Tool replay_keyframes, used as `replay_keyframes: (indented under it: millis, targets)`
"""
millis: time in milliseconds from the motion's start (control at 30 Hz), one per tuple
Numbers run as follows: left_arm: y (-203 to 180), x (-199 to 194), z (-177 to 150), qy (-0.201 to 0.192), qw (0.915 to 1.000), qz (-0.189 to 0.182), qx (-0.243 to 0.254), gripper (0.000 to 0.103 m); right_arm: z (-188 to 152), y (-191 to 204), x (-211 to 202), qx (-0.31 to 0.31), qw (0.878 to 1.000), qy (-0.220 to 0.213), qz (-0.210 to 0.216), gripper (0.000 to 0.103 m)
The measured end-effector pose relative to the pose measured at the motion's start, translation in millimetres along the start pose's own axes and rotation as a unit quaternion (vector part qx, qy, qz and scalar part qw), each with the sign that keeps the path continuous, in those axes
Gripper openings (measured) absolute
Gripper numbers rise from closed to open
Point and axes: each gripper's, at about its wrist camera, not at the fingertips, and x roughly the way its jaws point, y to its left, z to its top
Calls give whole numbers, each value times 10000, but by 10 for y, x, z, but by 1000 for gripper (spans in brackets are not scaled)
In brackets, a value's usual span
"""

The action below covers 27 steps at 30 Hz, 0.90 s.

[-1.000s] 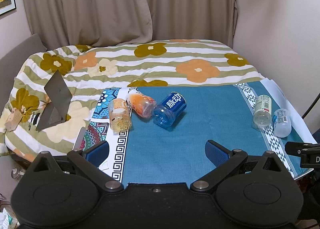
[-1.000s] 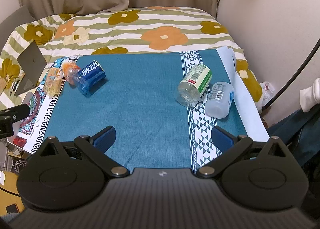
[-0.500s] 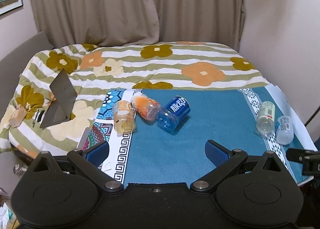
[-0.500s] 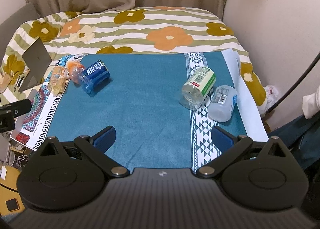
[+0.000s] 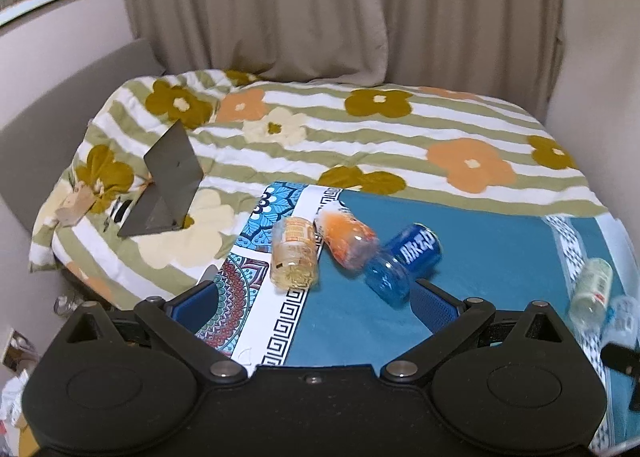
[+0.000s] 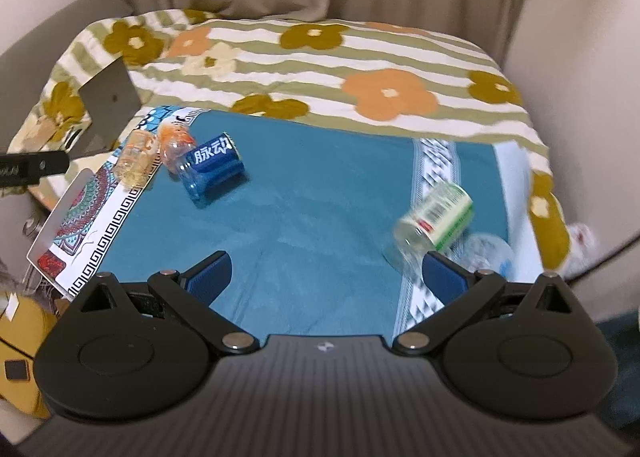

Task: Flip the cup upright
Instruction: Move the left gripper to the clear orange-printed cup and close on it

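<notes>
Above teal cloth, left claw spread wide, right claw likewise

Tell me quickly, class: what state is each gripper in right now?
Left gripper: open, holding nothing, just short of the blue cup.
Right gripper: open, holding nothing, near the green-label cup.

Soft, even indoor light is falling over everything, casting only faint shadows and no glare. Motion blur is smearing the green-labelled cup and the orange cup, while the fisheye lens is bending the curtain and walls and darkening the corners.
</notes>
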Motion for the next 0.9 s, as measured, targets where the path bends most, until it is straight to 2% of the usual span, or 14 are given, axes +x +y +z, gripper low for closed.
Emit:
replay_keyframes:
  millis: [167, 333, 600, 700, 900]
  targets:
    - [99, 432, 185, 298, 9995, 57, -52, 103, 134, 30, 319, -184, 9998, 69, 73, 103]
    - [240, 991, 321, 622, 9980, 89, -51, 103, 270, 72, 641, -56, 9997, 155, 204, 103]
    - [366, 1775, 388, 1232, 9923, 63, 94, 101, 411, 251, 1156, 67, 9988, 476, 120, 103]
    - [376, 2001, 386, 1478, 9889, -34, 131, 96, 470, 292, 1310, 167, 9982, 566, 82, 103]
    - [379, 2247, 394, 1756, 9841, -209, 169, 94, 561, 334, 1546, 295, 9967, 759, 15, 103]
